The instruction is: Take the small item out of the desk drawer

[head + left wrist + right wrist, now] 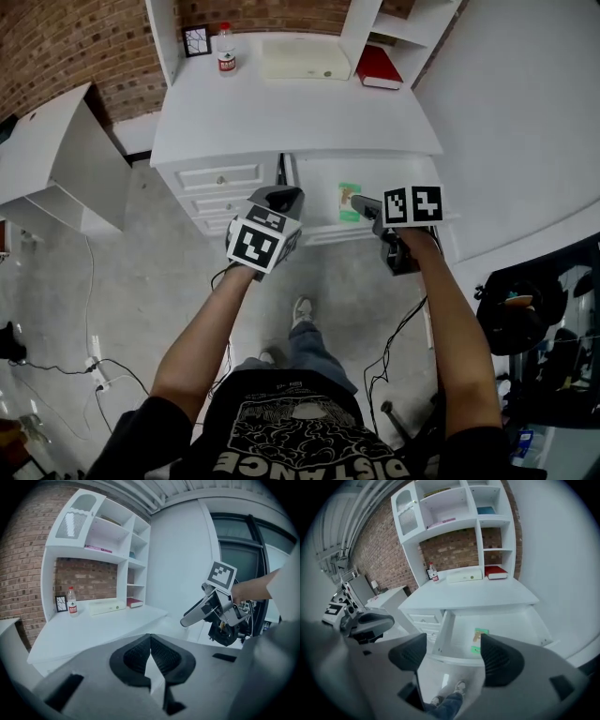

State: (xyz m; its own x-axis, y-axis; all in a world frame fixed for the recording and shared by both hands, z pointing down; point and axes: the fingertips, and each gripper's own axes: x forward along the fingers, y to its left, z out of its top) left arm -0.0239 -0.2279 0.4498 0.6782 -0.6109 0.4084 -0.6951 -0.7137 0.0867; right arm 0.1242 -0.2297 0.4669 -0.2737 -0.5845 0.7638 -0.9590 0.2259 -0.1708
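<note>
The white desk's drawer (315, 190) stands pulled out. A small green and tan item (348, 201) lies flat on its floor, and it also shows between the jaws in the right gripper view as the item (478, 639). My right gripper (366, 203) hovers over the drawer's front right, just right of the item. Its jaws are open, with nothing between the pads (500, 660). My left gripper (283, 199) hangs at the drawer's left front corner. In the left gripper view this gripper (150, 638) is shut on nothing and points across the desk top.
On the desk top stand a bottle (225, 50), a small picture frame (196, 39), a flat white box (304, 58) and a red book (380, 66). Closed small drawers (219, 180) sit left of the open one. A white side table (58, 157) is at far left. Cables lie on the floor.
</note>
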